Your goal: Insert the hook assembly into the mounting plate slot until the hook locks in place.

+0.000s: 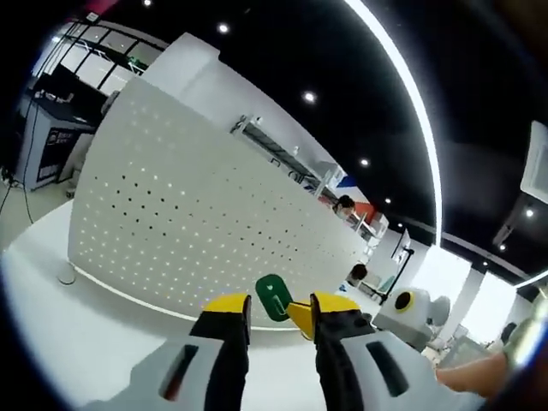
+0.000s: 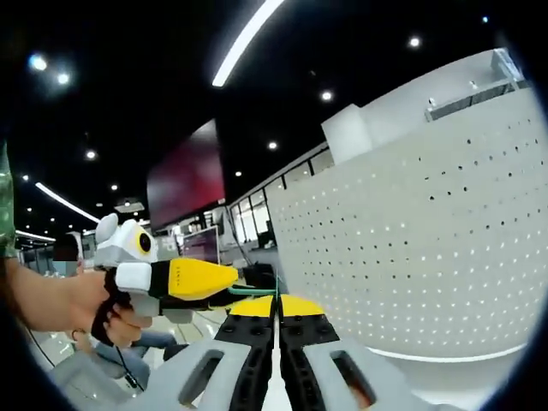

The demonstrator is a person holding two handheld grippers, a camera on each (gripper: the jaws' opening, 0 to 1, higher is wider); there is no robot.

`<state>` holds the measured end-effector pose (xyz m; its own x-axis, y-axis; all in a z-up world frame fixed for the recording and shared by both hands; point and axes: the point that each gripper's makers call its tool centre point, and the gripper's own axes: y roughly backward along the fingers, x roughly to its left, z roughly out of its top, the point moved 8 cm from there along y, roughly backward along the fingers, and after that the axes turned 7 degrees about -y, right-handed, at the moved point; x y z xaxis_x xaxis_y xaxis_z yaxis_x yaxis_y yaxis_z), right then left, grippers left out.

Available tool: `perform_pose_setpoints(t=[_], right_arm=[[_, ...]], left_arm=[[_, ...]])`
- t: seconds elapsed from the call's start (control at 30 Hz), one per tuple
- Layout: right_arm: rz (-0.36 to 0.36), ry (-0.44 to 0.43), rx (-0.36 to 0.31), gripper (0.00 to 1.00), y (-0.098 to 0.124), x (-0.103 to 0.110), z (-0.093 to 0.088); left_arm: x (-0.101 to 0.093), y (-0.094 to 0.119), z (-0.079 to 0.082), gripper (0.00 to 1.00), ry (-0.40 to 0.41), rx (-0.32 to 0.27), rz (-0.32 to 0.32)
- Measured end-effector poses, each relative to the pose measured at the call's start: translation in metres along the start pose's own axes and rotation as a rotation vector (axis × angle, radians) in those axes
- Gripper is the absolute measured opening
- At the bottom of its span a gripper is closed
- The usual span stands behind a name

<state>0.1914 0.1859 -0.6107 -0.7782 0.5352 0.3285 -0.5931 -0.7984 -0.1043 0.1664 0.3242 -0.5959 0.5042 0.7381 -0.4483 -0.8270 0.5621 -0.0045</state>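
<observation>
Left gripper (image 1: 281, 310) jaws a little apart with the green hook (image 1: 274, 297) between them, near the white pegboard (image 1: 197, 205), white table (image 1: 77, 342) below, right gripper (image 2: 276, 310) jaws pressed together on the hook's thin green wire (image 2: 253, 292), a hand (image 2: 86, 308) beside it

White pegboard (image 1: 214, 214) dotted with rows of small holes at frame centre, green hook (image 1: 274, 297) below it, yellow-tipped black and grey left gripper (image 1: 281, 312), yellow-tipped right gripper (image 2: 276, 310) at lower centre, black ceiling (image 1: 342, 68) above.
</observation>
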Motion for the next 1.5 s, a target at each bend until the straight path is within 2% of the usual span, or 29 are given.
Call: perform_pose_setpoints(t=[0.33,0.9,1.5], right_arm=[[0.016,-0.001,-0.027,0.00,0.000,0.006,0.003],[0.025,0.003,-0.045,0.00,0.000,0.009,0.002],[0.057,-0.020,-0.075,0.00,0.005,0.011,0.005]], left_arm=[[0.001,-0.004,-0.001,0.23,0.045,-0.006,-0.002],[-0.001,-0.008,0.000,0.12,0.073,-0.018,0.008],[-0.006,-0.008,0.001,0.05,0.091,-0.015,-0.020]])
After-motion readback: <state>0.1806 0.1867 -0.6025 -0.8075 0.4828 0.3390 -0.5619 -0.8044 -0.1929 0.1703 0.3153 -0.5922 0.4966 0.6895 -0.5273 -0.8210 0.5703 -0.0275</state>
